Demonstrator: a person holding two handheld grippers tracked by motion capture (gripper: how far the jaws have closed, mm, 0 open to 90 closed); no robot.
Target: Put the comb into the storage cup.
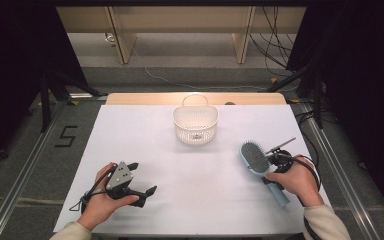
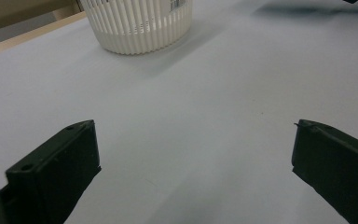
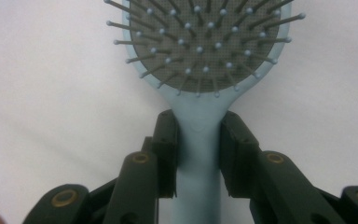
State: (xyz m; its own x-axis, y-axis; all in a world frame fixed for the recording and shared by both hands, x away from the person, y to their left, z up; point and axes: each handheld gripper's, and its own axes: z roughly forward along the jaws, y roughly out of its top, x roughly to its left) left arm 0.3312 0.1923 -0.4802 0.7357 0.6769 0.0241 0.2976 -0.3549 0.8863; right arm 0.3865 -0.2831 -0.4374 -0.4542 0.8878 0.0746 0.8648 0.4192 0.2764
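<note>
Looking down from the high view: hairbrush (image 1: 258,161) at the tabletop's (image 1: 145,140) right side, handle partly hidden under the right hand (image 1: 292,180); right gripper (image 1: 276,159) hard to make out there. Left gripper (image 1: 141,181) spread, empty, near the front left.

Left gripper view: jaws wide apart over bare tabletop, white basket (image 2: 137,25) cut off at top.

Right gripper view: jaws pinching the brush's light-blue neck, bristle head cut off above.
</note>
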